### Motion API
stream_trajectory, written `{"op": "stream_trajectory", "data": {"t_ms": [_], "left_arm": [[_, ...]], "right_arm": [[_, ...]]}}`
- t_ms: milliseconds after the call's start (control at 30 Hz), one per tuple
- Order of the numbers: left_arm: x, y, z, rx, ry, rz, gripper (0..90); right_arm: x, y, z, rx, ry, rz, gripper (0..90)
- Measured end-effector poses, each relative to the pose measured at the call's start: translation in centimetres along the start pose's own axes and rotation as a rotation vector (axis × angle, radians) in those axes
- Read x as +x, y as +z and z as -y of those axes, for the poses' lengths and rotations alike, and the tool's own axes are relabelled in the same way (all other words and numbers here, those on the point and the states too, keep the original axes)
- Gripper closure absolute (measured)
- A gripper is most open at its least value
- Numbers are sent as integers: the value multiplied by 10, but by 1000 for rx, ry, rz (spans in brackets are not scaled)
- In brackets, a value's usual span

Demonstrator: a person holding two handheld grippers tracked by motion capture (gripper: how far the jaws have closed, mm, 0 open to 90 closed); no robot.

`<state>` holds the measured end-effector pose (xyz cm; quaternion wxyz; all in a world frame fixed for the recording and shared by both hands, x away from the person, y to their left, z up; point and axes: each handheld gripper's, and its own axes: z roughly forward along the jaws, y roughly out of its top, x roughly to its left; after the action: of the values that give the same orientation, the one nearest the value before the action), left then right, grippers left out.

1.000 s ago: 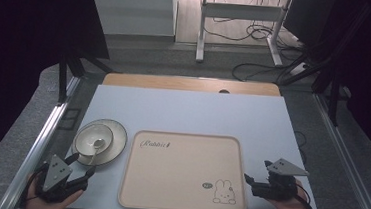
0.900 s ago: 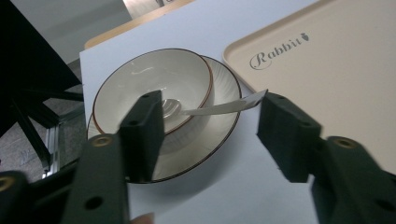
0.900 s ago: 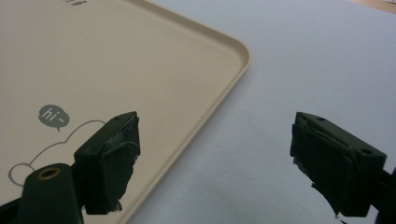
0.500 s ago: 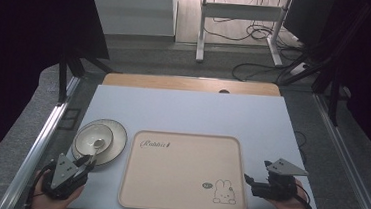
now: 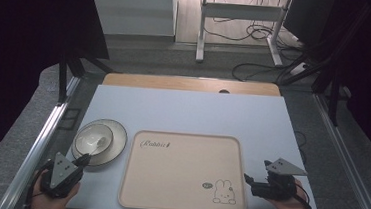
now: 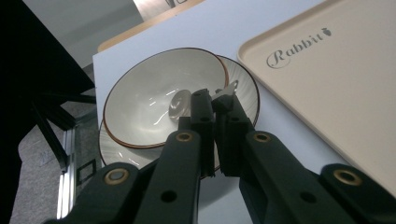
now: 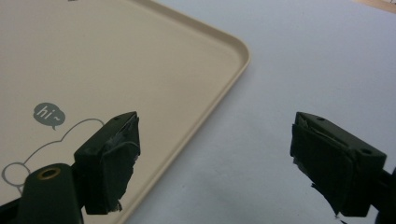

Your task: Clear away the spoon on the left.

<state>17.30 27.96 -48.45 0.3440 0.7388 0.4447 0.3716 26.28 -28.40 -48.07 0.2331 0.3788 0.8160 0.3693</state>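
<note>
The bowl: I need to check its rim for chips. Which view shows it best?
The left gripper view: the bowl is close, its brown-edged rim and glossy inside plain, stacked on a plate. The high view shows it small, at the tray's left. The right gripper view faces the tray corner.

Two black jaws of the left claw (image 6: 216,100) rise from the bottom edge, pressed almost together with only a thin slit between them. Their tips sit over the near rim of a pale bowl (image 6: 154,93) with a brown edge. The bowl rests on a ribbed plate (image 6: 245,93) of the same colour. To the right lies a beige tray (image 6: 336,79) printed with the word "Rabbit". All rest on a light blue surface (image 6: 210,28).
</note>
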Motion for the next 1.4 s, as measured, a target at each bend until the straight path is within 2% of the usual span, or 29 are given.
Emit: {"op": "stream_trajectory", "data": {"t_ms": [300,567,667,900,1233,1400], "left_arm": [[1,2,-1,-11,6,-20,900],[4,0,-1,-20,-6,-25,900],[4,-3,-3,-38,-7,-48,900],[5,-5,-6,-64,-13,-49,900],[2,-14,-12,-112,3,-53,900],[4,-17,-12,-121,-9,-58,900]], "right_arm": [[0,1,0,6,3,-1,163],[-1,1,0,5,10,-3,163],[-1,0,0,2,9,-1,163],[-1,1,-1,4,8,0,162],[-1,0,0,2,3,0,162],[-2,0,0,4,2,0,162]]}}
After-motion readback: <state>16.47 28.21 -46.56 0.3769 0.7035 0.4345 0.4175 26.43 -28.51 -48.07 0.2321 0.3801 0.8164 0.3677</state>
